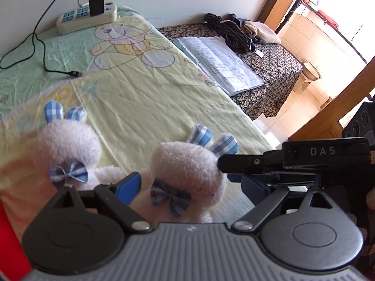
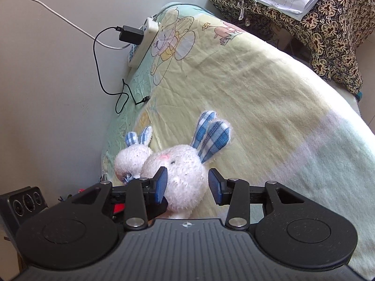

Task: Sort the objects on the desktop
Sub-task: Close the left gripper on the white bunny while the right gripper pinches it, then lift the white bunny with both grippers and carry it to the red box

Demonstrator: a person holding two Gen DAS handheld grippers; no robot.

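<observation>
Plush rabbits, two, white with blue-check ears, on yellow blanket (image 1: 145, 89): one (image 1: 65, 149) at 9 o'clock; second (image 1: 187, 171) centre, between spread left gripper (image 1: 192, 185) fingers. Right gripper (image 2: 188, 185), 3 o'clock, spread, flanking second rabbit's head.

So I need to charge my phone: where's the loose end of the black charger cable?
In the left wrist view, the black charger cable's plug lies on the green-yellow cartoon blanket, upper left, below the white power strip.
</observation>
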